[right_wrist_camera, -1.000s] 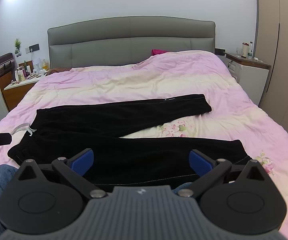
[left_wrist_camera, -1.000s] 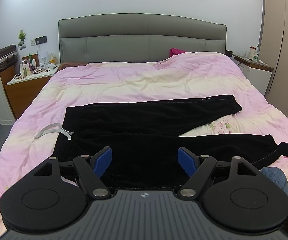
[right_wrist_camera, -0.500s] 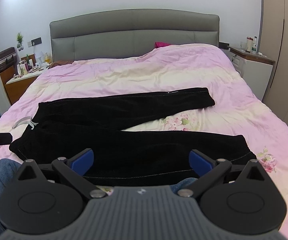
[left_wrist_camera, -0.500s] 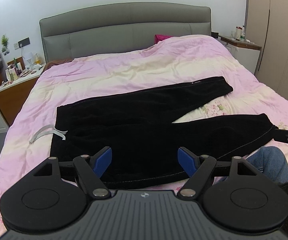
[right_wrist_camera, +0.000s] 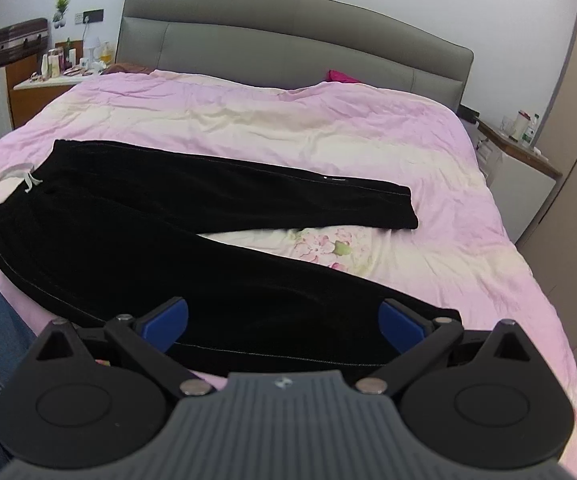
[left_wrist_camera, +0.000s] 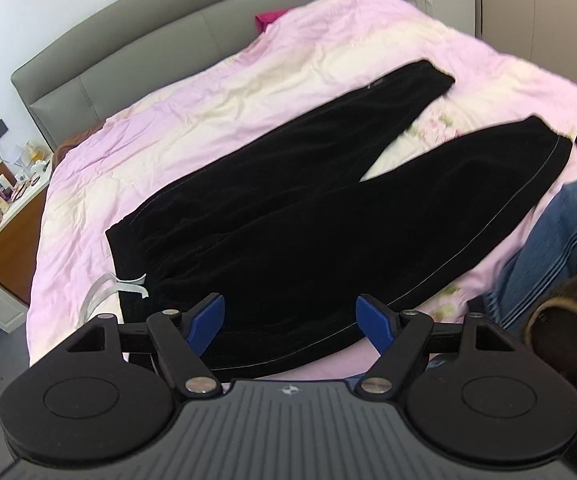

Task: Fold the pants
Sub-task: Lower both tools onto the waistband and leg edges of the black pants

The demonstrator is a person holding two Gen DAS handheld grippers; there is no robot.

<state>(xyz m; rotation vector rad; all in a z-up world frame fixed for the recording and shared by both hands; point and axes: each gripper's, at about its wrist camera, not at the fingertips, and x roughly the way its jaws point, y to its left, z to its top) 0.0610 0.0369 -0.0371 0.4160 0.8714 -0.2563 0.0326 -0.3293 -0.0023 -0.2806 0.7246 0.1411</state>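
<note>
Black pants (right_wrist_camera: 176,236) lie flat on the bed (right_wrist_camera: 288,128); both grippers (left_wrist_camera: 290,318) (right_wrist_camera: 282,320) hover near them, fingers wide apart, empty.

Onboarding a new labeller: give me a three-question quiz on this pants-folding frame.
1. True or false: the left gripper is shut on the pants.
2. How do the two legs lie? A) stacked B) spread in a V C) rolled
3. Fill in: the white drawstring sits at the ____ end of the pants.

Key:
1. False; both it and the right gripper are open, holding nothing.
2. B
3. Waistband
</note>
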